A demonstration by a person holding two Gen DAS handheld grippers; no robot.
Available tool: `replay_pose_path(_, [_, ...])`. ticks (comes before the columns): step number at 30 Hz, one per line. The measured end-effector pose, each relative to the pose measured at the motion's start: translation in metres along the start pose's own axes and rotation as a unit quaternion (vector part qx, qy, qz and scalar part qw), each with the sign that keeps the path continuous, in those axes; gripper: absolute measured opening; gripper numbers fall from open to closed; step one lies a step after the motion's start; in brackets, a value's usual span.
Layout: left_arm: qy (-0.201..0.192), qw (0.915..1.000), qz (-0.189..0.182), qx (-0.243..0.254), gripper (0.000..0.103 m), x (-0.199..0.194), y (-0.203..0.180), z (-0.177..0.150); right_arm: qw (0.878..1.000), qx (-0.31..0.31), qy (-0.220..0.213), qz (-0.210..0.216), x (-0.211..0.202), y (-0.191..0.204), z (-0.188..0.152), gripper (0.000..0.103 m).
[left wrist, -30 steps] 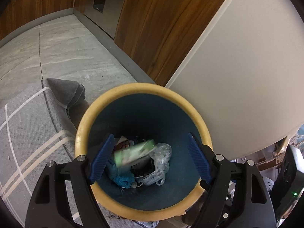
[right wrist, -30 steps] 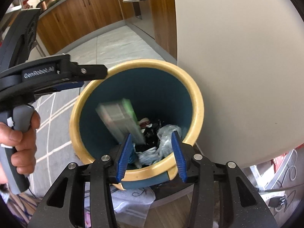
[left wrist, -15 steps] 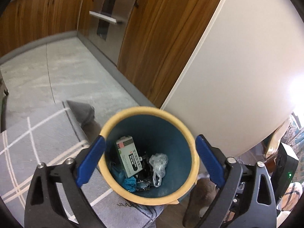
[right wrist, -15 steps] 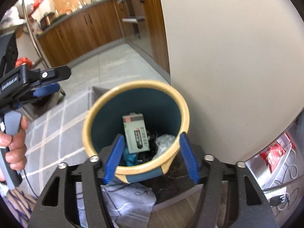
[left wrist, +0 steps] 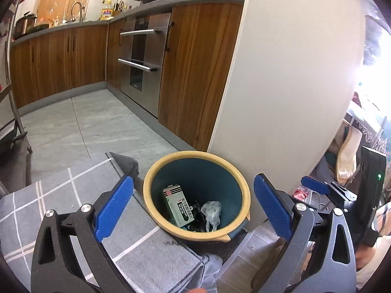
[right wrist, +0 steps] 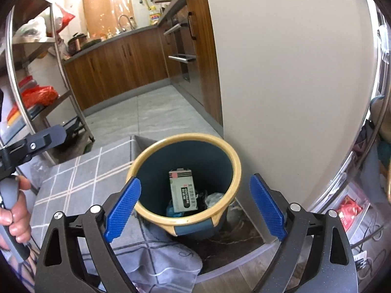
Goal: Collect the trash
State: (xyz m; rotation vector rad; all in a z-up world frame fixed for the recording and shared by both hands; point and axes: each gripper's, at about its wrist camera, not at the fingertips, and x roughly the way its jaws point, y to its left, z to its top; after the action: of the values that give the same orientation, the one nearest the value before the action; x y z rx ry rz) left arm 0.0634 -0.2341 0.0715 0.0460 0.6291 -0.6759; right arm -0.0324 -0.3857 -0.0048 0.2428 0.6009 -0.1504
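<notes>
Both tools, left tool (left wrist: 193,205) and right tool (right wrist: 194,206), tilt down over the bin (right wrist: 234,171), jaws apart and empty, the right's just widening.

I count one bin (right wrist: 234,163) at the centre of both frames, with one green-and-white carton (right wrist: 183,191) and one crumpled clear wrapper (left wrist: 211,211) inside it, one checked grey rug (left wrist: 61,195) lower left, and two oven handles (left wrist: 139,33) upper centre
</notes>
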Motion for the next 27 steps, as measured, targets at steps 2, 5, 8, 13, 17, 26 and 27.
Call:
replay_pose_path(2, [-0.006, 1.0000, 0.000, -0.002, 0.097, -0.008, -0.001, -0.003, 1.000, -0.004, -0.005, 0.002, -0.007, 0.002, -0.002, 0.091])
replay_pose_path(5, [-0.017, 0.9999, 0.004, -0.001, 0.097, -0.017, -0.003, -0.007, 1.000, -0.007, -0.014, 0.004, -0.013, 0.003, -0.006, 0.091])
replay_pose_path(8, [-0.028, 0.9995, 0.015, 0.006, 0.097, -0.026, -0.007, -0.014, 1.000, -0.009, -0.026, 0.001, -0.024, 0.003, -0.008, 0.092])
replay_pose_path(13, [-0.043, 0.9980, 0.046, 0.007, 0.097, -0.038, -0.010, -0.024, 0.999, -0.008, -0.046, -0.009, -0.040, -0.002, -0.012, 0.094])
replay_pose_path(17, [-0.051, 0.9973, 0.053, 0.002, 0.097, -0.044, -0.011, -0.029, 0.998, -0.005, -0.055, -0.013, -0.049, -0.004, -0.016, 0.095])
replay_pose_path(26, [-0.055, 0.9968, 0.057, 0.013, 0.097, -0.045, -0.016, -0.032, 0.997, 0.001, -0.071, -0.013, -0.065, 0.001, -0.012, 0.095])
replay_pose_path(27, [-0.055, 0.9967, 0.057, 0.013, 0.097, -0.045, -0.017, -0.032, 0.997, -0.002, -0.073, -0.012, -0.066, 0.002, -0.012, 0.095])
